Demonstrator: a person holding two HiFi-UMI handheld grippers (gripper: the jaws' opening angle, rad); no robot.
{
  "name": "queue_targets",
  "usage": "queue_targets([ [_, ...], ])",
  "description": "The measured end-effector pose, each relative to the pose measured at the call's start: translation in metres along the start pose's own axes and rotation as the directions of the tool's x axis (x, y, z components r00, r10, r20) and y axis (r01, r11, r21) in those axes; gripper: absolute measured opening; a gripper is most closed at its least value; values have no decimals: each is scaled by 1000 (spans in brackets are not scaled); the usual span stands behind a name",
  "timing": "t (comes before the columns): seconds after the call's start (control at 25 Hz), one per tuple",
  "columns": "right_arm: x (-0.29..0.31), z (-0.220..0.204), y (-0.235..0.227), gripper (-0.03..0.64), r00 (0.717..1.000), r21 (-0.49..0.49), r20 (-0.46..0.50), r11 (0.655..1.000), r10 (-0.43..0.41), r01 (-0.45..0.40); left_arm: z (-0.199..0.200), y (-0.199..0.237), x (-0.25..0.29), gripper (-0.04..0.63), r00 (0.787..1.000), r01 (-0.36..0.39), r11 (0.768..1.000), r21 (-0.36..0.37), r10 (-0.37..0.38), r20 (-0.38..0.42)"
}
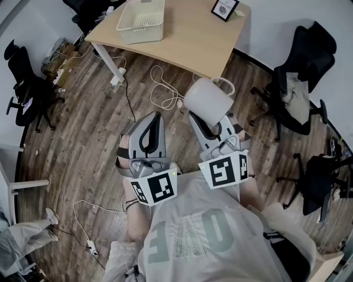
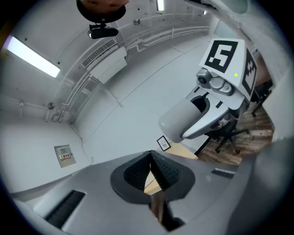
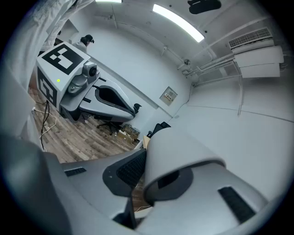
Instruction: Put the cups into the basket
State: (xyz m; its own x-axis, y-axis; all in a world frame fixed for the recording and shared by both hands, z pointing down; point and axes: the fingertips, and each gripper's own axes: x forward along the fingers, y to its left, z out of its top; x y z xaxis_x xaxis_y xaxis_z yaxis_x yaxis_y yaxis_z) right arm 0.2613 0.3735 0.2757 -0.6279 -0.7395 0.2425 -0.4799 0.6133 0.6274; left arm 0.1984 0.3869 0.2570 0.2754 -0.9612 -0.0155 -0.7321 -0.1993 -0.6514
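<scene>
The wooden table [image 1: 193, 44] lies ahead of you, the white basket [image 1: 142, 34] standing at its left edge. Your right gripper [image 1: 212, 128] is clamped on the wall of a white cup [image 1: 205, 102], which hangs over the floor, well apart from the basket. Your left gripper [image 1: 154, 118] has its jaws together on nothing. A small framed picture [image 1: 225, 7] stands at the table's far right corner.
</scene>
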Motion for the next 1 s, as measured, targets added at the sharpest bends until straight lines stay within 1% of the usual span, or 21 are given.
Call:
queue_targets([
  [0.16,6,0,3,40,1000,-6,-8,1000,6,-6,-6,7,-2,11,1000,-6,999,-43,7,2],
  [0.28,13,3,6,41,1000,12,-7,1000,15,-15,-14,21,-7,11,999,-30,995,-98,31,13],
  [0.36,19,5,8,40,1000,23,-9,1000,20,-20,-23,31,-9,11,999,-47,992,-115,48,9],
  [0.52,33,6,12,41,999,12,-36,1000,18,-18,-37,52,-14,11,996,-84,992,-90,87,32],
  [0.6,37,6,15,41,998,12,-54,1000,14,-13,-46,57,-15,11,997,-77,993,-89,79,21],
  [0.68,39,4,17,41,997,22,-70,1000,16,-15,-56,55,-13,11,998,-58,992,-114,60,18],
  [0.8,47,-1,16,41,996,27,-92,999,20,-18,-68,51,-4,11,999,-35,994,-100,35,-8],
  [1.0,71,-5,7,41,995,19,-94,1000,27,-25,-76,66,13,11,999,-36,992,-123,32,-34],
])
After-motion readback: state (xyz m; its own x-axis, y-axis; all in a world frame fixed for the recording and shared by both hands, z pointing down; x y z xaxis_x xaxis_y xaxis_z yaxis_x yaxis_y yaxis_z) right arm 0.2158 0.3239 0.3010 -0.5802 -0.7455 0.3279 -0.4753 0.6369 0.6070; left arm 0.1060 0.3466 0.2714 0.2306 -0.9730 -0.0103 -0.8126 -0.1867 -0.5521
